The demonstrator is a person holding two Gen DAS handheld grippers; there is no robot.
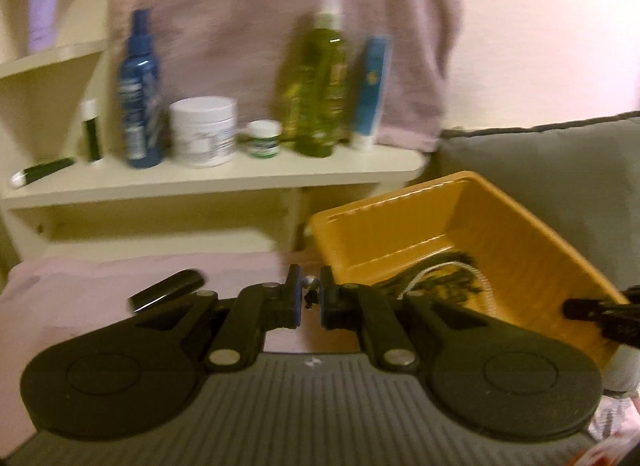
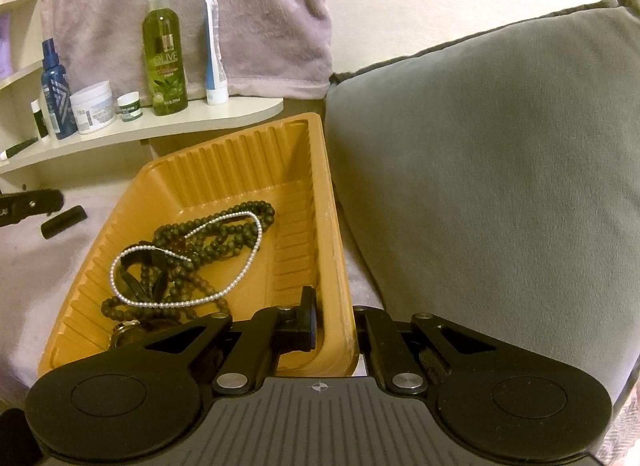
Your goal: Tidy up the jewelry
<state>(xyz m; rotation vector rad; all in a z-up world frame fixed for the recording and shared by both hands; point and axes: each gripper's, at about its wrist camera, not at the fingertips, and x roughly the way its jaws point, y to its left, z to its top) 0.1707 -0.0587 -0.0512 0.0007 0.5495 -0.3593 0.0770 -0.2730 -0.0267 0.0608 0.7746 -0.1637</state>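
The left gripper [image 1: 309, 294] is clenched on a small silvery bead-like piece [image 1: 309, 283] with a dark bit hanging under it, pinched between its blue-edged pads just left of the orange tray [image 1: 532, 266]; the picture is too blurred to say what kind of jewelry it is. Left of the tray, a short black tube-shaped object [image 2: 64, 221] lies on the pale lilac cover [image 2: 48, 278], near the left gripper's tip. Inside the tray lies a tangle of jewelry: a dark bead necklace [image 2: 224, 234], a white pearl strand [image 2: 188, 262] looped over it, a black band [image 2: 138, 278] and a round metal-rimmed piece [image 2: 128, 332] at the near corner. The right gripper [image 2: 334, 326] grasps the tray's right wall at its near end, one finger [image 2: 306, 318] inside the tray and the other outside, jaws clamped on the rim, holding the tray tilted.

Behind the tray, to its left, a cream shelf [image 2: 224, 115] carries, from left to right, a small dark green stick [image 2: 39, 117], a blue bottle [image 2: 58, 91], a white jar [image 2: 94, 107], a little green-labelled pot [image 2: 129, 106], a green spray bottle marked OLIVE [image 2: 164, 57] and a blue-and-white tube [image 2: 214, 53]. A mauve towel [image 2: 240, 17] hangs behind them. Just right of the tray, touching its outer wall, a grey cushion [image 2: 500, 185] crowds the right gripper's outer finger. The tray's ribbed walls stand between the left gripper and the jewelry heap.
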